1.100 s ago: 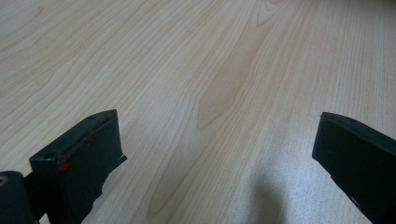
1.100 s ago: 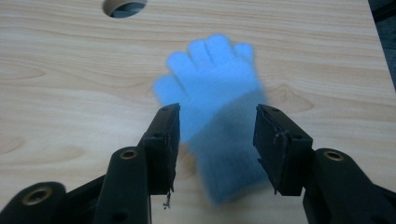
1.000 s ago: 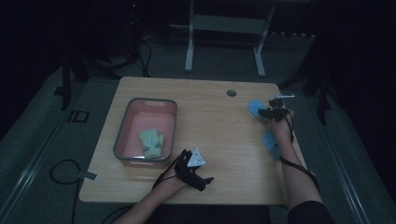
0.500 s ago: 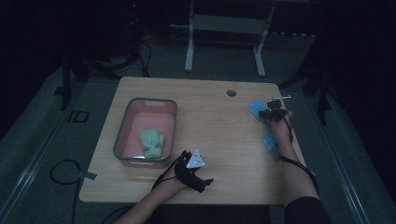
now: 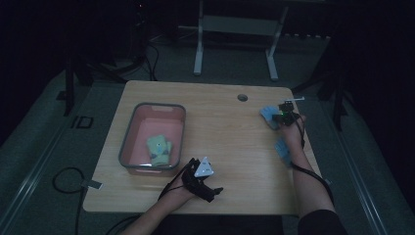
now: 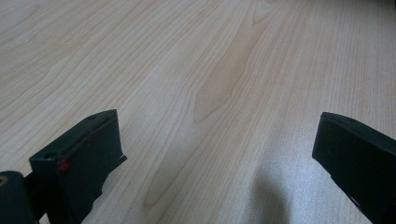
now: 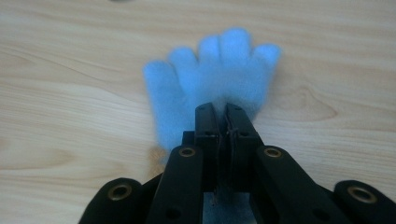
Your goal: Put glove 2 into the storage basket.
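Jaws of right hand-held gripper (image 7: 223,114) pinch blue glove (image 7: 210,74); second glove (image 5: 282,149) lies nearby.

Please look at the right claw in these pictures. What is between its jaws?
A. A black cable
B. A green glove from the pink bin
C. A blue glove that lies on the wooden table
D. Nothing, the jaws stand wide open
C: in the right gripper view the right claw has its jaws pressed together on the cuff end of the blue glove, which lies flat on the table.
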A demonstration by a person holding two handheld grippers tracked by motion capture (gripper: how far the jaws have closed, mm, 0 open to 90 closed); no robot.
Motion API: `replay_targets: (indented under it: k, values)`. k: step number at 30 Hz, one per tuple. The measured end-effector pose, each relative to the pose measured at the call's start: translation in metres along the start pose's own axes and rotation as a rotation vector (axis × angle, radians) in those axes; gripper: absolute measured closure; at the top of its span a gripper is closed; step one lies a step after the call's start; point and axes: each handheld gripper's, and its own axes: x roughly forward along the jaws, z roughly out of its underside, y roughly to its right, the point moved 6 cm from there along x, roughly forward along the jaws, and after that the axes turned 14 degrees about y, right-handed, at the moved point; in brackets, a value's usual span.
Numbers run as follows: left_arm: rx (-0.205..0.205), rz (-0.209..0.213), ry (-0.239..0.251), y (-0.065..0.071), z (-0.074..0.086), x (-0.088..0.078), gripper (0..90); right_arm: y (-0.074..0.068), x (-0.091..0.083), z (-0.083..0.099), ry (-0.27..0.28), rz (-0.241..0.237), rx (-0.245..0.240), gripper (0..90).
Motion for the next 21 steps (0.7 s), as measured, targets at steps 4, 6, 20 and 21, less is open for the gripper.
replay_targets:
  k: [4, 6, 20, 21]
  values:
    - [0.012, -0.007, -0.001, 0.000, 0.000, 0.000, 1.8, -0.021, -0.022, -0.007, 0.035, -0.024, 0.025, 86.4]
    - [0.026, -0.021, 0.000, 0.000, 0.000, -0.001, 1.7, -0.032, -0.031, -0.006, 0.033, -0.042, 0.032, 86.6]
    - [0.032, -0.029, 0.017, 0.004, -0.001, -0.001, 1.8, -0.104, -0.109, 0.016, 0.113, -0.086, 0.097, 86.9]
    - [0.037, -0.029, 0.016, 0.004, -0.001, -0.001, 1.8, -0.107, -0.113, 0.019, 0.124, -0.085, 0.111, 86.9]
